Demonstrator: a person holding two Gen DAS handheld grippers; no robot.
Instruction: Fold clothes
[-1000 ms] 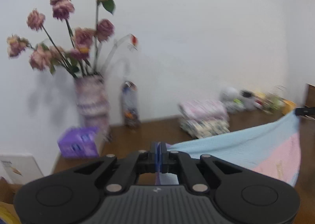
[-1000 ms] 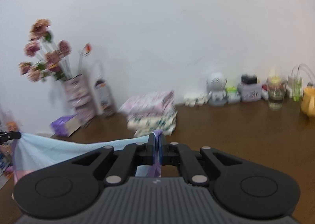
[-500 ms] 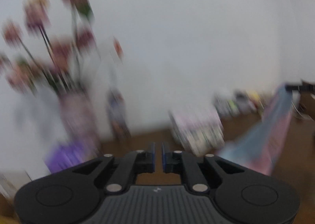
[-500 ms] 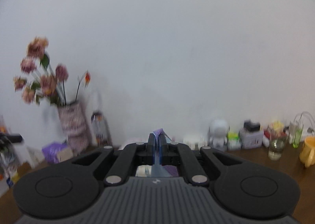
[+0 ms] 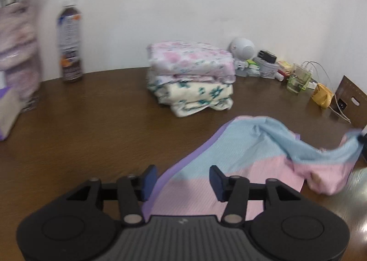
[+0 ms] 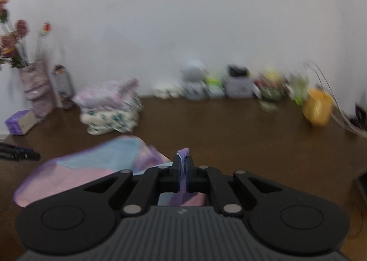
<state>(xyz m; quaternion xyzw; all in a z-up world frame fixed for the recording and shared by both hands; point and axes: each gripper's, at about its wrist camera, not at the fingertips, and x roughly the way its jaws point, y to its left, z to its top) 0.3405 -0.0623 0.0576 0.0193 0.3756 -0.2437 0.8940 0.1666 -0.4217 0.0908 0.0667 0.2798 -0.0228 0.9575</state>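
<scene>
A pink, light-blue and purple garment (image 5: 240, 157) lies partly spread on the brown table (image 5: 91, 127). My left gripper (image 5: 181, 183) is open and empty, its fingers straddling the garment's near purple edge. My right gripper (image 6: 182, 169) is shut on a purple corner of the garment (image 6: 91, 169), which trails to its left. In the left wrist view that held corner is lifted at the far right (image 5: 351, 144).
A stack of folded floral clothes (image 5: 190, 77) stands at the back middle of the table. A bottle (image 5: 70, 43), a vase (image 5: 18, 49) and a purple box (image 6: 19, 122) are at the left. Small items and a yellow cup (image 6: 317, 109) line the right wall.
My left gripper has let go of the garment and opened, dropping low over the table. My right gripper, still holding its corner, has come down and the garment now lies on the table.
</scene>
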